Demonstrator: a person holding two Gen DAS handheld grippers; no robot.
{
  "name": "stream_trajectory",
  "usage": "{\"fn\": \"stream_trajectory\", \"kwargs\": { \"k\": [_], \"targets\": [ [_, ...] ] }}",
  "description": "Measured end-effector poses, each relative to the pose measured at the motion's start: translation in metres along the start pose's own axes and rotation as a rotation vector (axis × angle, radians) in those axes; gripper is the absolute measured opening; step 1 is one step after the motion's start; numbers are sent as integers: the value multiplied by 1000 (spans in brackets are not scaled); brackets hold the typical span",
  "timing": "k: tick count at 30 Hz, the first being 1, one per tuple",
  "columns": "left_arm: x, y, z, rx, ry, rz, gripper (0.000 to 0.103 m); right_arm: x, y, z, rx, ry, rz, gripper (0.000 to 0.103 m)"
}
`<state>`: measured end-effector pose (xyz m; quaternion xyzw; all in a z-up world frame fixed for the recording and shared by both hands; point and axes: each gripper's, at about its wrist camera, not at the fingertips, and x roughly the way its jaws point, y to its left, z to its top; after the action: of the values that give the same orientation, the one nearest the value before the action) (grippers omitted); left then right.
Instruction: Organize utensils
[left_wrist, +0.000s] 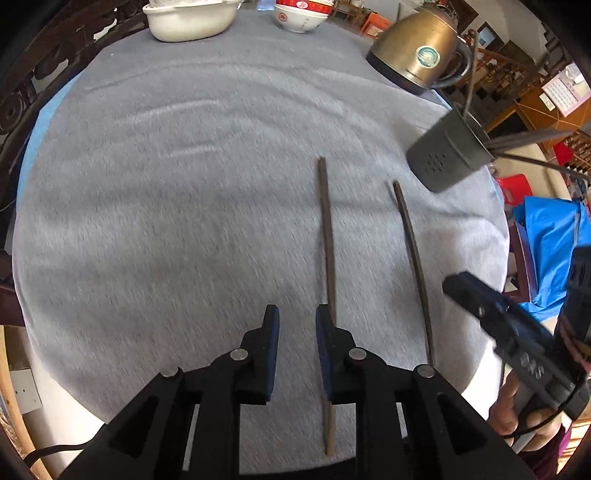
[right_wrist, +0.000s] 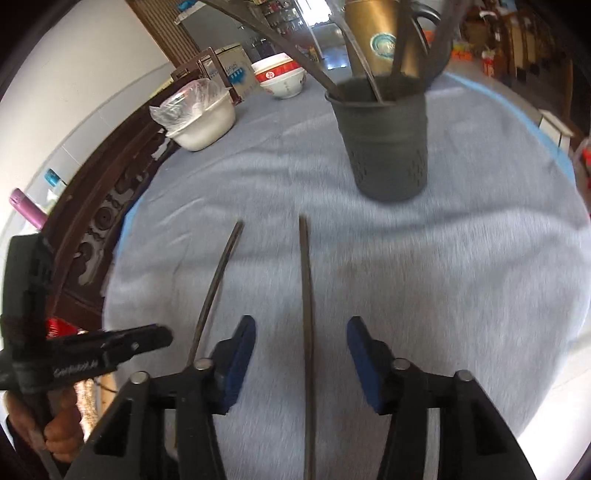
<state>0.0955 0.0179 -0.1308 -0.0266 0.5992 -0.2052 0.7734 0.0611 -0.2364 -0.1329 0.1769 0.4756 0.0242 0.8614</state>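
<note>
The left hand-held gripper (left_wrist: 297, 325) hangs low over the near edge of the tabletop (left_wrist: 184, 221), which is covered with a grey cloth. Its blue-padded fingers (left_wrist: 271, 343) stand apart with nothing between them. The left chopstick (left_wrist: 328, 266) lies flat on the cloth just beside the right finger, passing along that finger's outer side and running on toward the table's near edge; whether it touches the pad cannot be told.

The right hand-held gripper (right_wrist: 301, 347) is also spread, its fingers (right_wrist: 240, 354) well apart. The right chopstick (right_wrist: 306, 314) lies on the cloth between them, lengthwise along the gripper's axis, with clear space on both sides. In the left wrist view the same stick (left_wrist: 413, 266) lies to the right of the first, the two roughly parallel and apart.

Beyond the far tips of the chopsticks stands a dark perforated utensil holder (right_wrist: 384, 140), upright on the cloth and holding several dark utensils (right_wrist: 288, 40) that lean out over its rim.

Farther back a brass-coloured kettle (left_wrist: 417, 48) sits on a dark base. At the far edge stand a red-and-white bowl (left_wrist: 299, 16) and a white basin (left_wrist: 192, 20); in the right wrist view the basin (right_wrist: 203, 122) carries clear plastic wrap.
</note>
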Motion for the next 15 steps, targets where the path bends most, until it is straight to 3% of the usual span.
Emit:
{"fn": "stream_trajectory", "kwargs": {
  "k": [8,15],
  "targets": [
    [6,4,31,-1,-6,26,20,37,8,45,-9,14,-62,32],
    [22,5,57,3,17,15,20,76,14,68,-18,99,-128,22]
  ]
}}
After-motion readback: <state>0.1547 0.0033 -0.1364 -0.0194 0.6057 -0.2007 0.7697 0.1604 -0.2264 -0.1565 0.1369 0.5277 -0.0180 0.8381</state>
